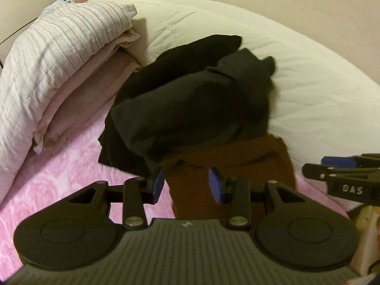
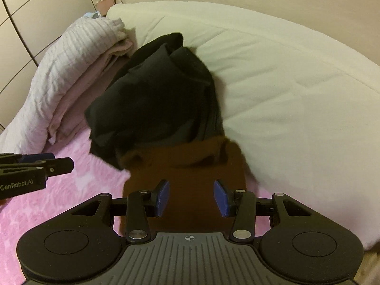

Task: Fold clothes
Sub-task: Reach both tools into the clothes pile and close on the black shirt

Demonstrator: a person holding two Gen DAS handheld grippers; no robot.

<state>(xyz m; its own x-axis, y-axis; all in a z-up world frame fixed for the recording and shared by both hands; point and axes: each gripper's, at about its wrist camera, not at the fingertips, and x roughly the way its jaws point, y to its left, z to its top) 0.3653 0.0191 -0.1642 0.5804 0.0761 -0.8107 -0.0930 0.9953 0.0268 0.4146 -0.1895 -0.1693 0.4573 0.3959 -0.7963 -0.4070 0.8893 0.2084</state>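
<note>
Both my grippers, left (image 1: pixel 186 184) and right (image 2: pixel 192 198), are hovering open-jawed over one brown garment (image 2: pixel 187 166). One black garment (image 2: pixel 156 99) is lying bunched beyond it, overlapping its far edge.

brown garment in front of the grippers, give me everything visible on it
The brown garment is a rust-brown, soft-looking knit or fleece, lying flat in a roughly rectangular shape on the pink bedspread. A fold or seam crosses its far part. The black clothes overlap its far edge; its right side meets the white duvet. Both open grippers hover at its near end, not gripping it.

Home bedroom — pink bedspread (image 1: pixel 59 185), white duvet (image 2: pixel 285 90)
</note>
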